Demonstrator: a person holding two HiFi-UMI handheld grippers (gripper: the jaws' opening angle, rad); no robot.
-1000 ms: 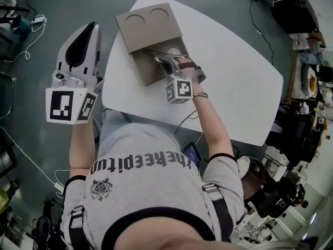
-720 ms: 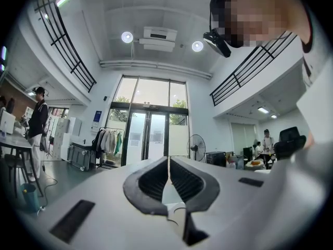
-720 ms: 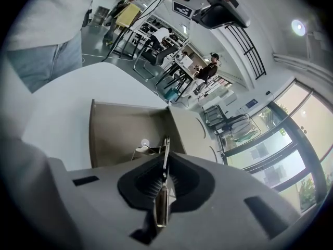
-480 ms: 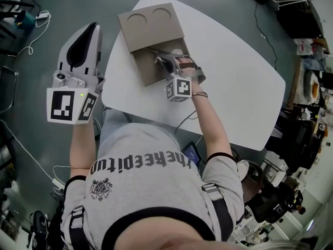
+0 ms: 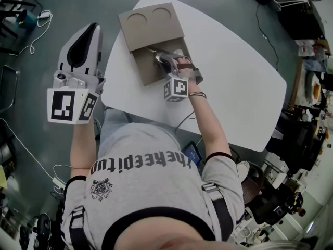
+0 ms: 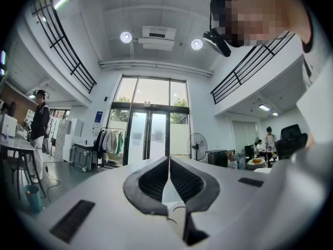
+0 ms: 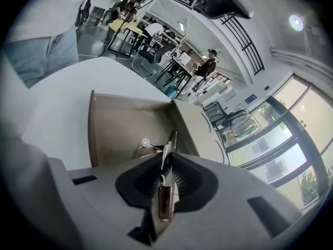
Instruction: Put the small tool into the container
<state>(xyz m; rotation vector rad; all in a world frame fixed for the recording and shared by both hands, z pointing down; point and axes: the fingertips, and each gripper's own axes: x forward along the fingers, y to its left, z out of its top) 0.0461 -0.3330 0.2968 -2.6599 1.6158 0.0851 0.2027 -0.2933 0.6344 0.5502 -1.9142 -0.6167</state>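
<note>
1. While its jaws have just been opening, the right tool (image 7: pixel 169 158) is seen narrow, with the small metal implement (image 7: pixel 166 184) gripped between the pads at their tips;
2. the implement is pointed down into the open compartment of the cardboard container (image 5: pixel 151 30), which is set near the far left corner of the table (image 5: pixel 234 87);
3. the left tool (image 6: pixel 169 163) is held off the table's left edge, jaws closed together with nothing between them.

tan container (image 5: pixel 151 38), white table (image 5: pixel 234 82), silvery small tool (image 7: pixel 164 199).
</note>
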